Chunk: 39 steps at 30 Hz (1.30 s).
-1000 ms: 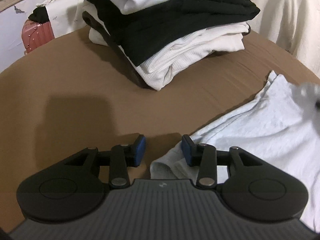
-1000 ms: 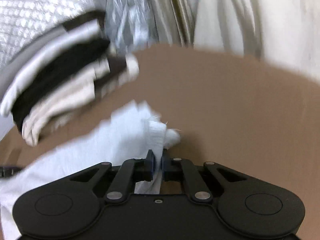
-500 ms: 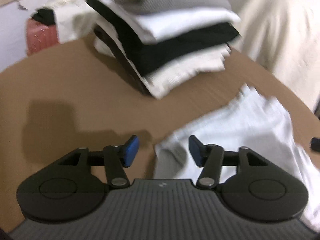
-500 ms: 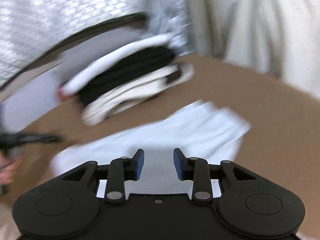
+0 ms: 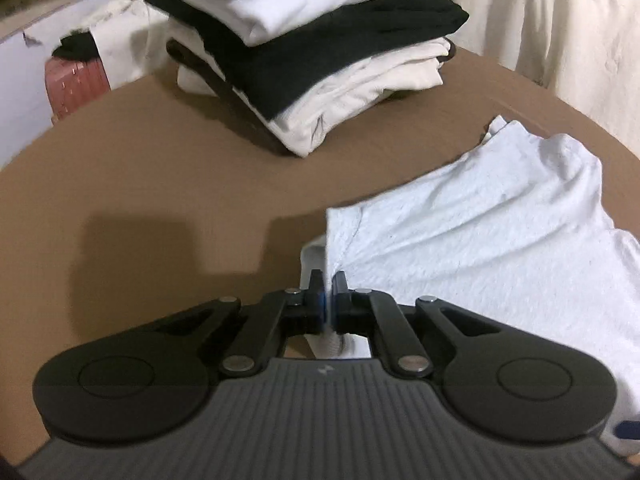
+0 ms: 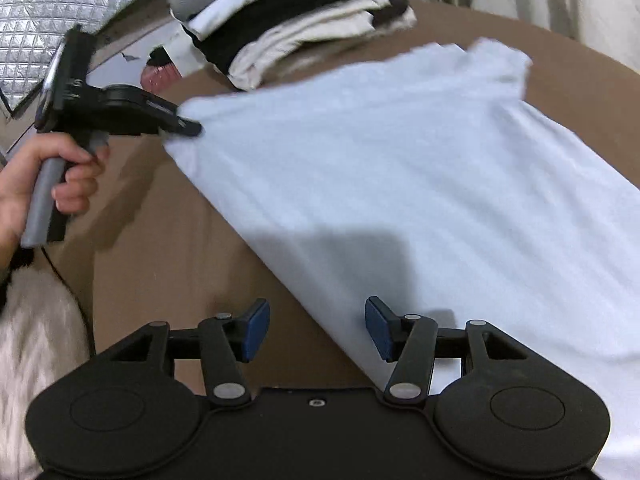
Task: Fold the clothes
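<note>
The left claw (image 5: 329,294) has closed on the pale-blue cotton T-shirt (image 6: 400,168); the open right claw (image 6: 316,330) hovers at its lower-middle edge.

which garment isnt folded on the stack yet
The light blue shirt, spread flat on the brown surface, pinched by the left hand-held gripper; the others sit folded in the stack.

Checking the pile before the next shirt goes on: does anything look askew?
Yes. The stack of folded clothes is uneven: its layers fan out stepwise at the near corner instead of lining up. The light blue shirt lies rumpled, one corner pinched by the left gripper.
</note>
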Each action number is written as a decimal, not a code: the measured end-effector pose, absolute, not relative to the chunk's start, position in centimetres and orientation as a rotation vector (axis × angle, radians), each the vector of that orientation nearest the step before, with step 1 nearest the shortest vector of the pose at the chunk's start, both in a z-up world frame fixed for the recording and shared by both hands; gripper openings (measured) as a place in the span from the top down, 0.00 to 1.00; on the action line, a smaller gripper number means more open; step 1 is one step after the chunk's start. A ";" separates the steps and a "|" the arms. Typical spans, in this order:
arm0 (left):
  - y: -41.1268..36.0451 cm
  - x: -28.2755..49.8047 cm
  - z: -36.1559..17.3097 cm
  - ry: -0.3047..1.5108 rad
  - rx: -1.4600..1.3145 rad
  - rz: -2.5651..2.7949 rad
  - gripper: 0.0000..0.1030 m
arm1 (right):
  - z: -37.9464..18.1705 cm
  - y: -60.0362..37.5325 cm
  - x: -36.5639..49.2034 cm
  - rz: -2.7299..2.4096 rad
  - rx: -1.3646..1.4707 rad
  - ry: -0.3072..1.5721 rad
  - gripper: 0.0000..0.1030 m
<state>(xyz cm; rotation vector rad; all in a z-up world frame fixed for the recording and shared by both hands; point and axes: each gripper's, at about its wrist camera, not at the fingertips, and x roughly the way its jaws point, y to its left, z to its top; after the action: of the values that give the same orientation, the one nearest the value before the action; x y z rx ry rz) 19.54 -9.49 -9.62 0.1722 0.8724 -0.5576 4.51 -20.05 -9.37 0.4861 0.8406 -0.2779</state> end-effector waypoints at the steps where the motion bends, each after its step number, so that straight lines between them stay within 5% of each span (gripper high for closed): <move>1: -9.8 20.0 -10.7 0.907 0.191 -0.533 0.93 | -8.9 -21.0 3.2 -0.291 0.525 0.847 0.43; 3: -10.5 20.4 -12.0 0.931 0.221 -0.498 0.89 | -7.9 -23.0 0.4 -0.317 0.602 0.859 0.43; 6: -11.1 19.5 -10.5 0.852 0.310 -0.371 0.47 | -6.0 -26.2 -4.9 -0.397 0.718 0.855 0.43; 7: -11.1 18.9 -9.8 0.799 0.331 -0.353 0.44 | -5.2 -27.4 -7.0 -0.438 0.740 0.862 0.43; 13: -12.7 11.2 -5.7 0.636 0.352 -0.533 0.49 | -1.8 -34.1 -17.2 -0.592 0.728 1.027 0.37; 24: -23.2 -3.5 -7.0 0.781 0.326 -0.974 0.47 | -9.3 -39.1 -20.9 -0.309 0.918 1.309 0.33; 26: -24.7 -4.6 -8.2 0.804 0.353 -0.948 0.47 | -10.4 -38.7 -20.2 -0.235 0.887 1.317 0.45; 27: -25.3 -4.9 -8.6 0.813 0.370 -0.942 0.47 | -10.6 -38.5 -19.9 -0.201 0.857 1.320 0.79; 28: -25.6 -5.3 -8.9 0.817 0.388 -0.942 0.47 | -10.8 -38.2 -19.6 -0.168 0.827 1.322 0.89; 36: -23.4 -5.2 -11.4 0.818 0.625 -0.885 0.45 | -7.0 -35.7 -23.0 -0.027 0.617 1.422 0.96; 39: -22.6 -4.5 -11.1 0.855 0.590 -0.897 0.45 | -8.1 -35.6 -23.4 -0.028 0.654 1.405 0.85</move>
<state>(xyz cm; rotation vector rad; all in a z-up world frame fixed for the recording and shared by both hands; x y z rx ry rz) -4.51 -22.62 -11.14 0.5903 0.8549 -0.8967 -23.39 -35.63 -8.12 0.6542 1.4049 -0.0280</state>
